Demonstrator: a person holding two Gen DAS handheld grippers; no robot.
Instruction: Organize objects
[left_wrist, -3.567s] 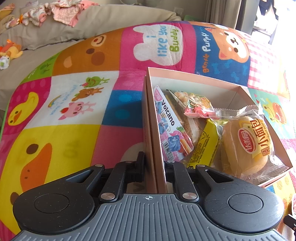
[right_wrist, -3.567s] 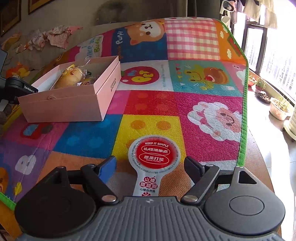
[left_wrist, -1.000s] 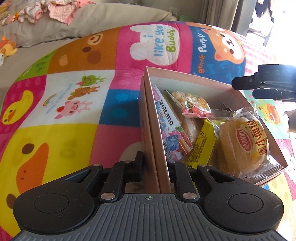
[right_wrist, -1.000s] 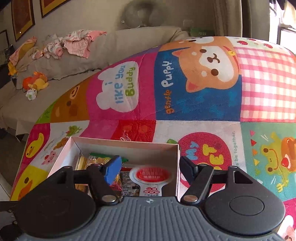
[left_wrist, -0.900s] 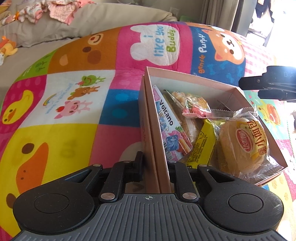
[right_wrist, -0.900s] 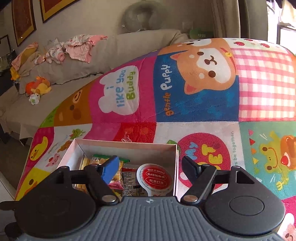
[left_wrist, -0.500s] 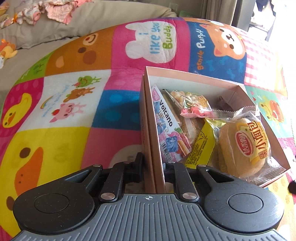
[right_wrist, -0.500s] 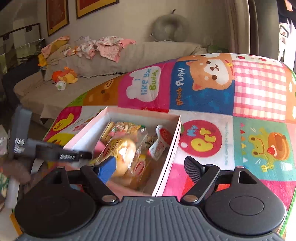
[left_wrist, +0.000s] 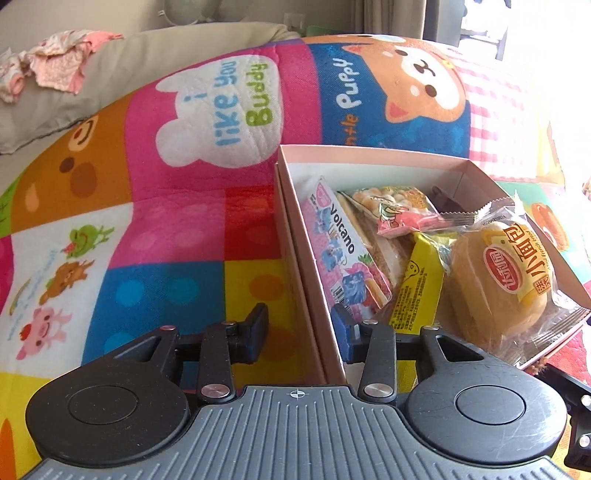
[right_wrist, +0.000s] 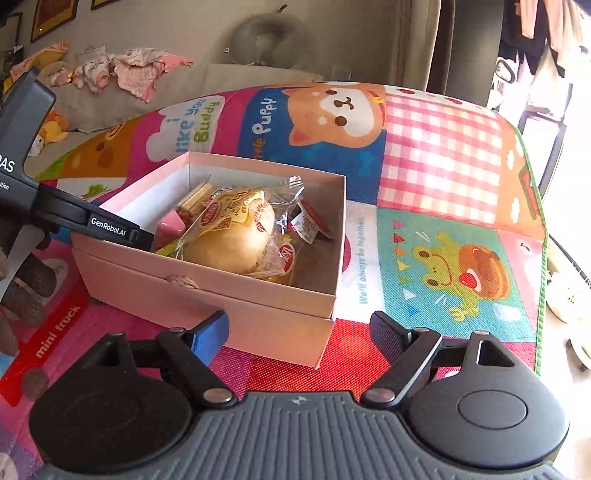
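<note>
Left wrist view: the left gripper (left_wrist: 300, 334) straddles the near left wall of the pink box (left_wrist: 373, 158). Its jaws are opening; the wall stands between them, and neither pad presses on it. The left finger is outside over the play mat (left_wrist: 155, 229); the right finger is inside the box, just beside the Volcano packet (left_wrist: 345, 254). Ahead and right of the fingers the box is crowded: a yellow packet (left_wrist: 417, 284), a wrapped bun (left_wrist: 498, 284) and a bag of small snacks (left_wrist: 391, 206) fill it to the right wall. Left of the gripper the mat lies open as far as the sofa (left_wrist: 110, 74).

Right wrist view: the right gripper (right_wrist: 299, 334) is wide open with nothing between its fingers. The pink box (right_wrist: 258, 295) lies just ahead, its near right corner between the fingertips' lines, not touching. The bun (right_wrist: 229, 236) sits central in the box; a red-lidded cup (right_wrist: 308, 221) lies beyond it against the far right wall. The left gripper (right_wrist: 140, 234) reaches in from the left over the box rim. Right of the box, open mat (right_wrist: 443, 221) runs to its green edge.
</note>
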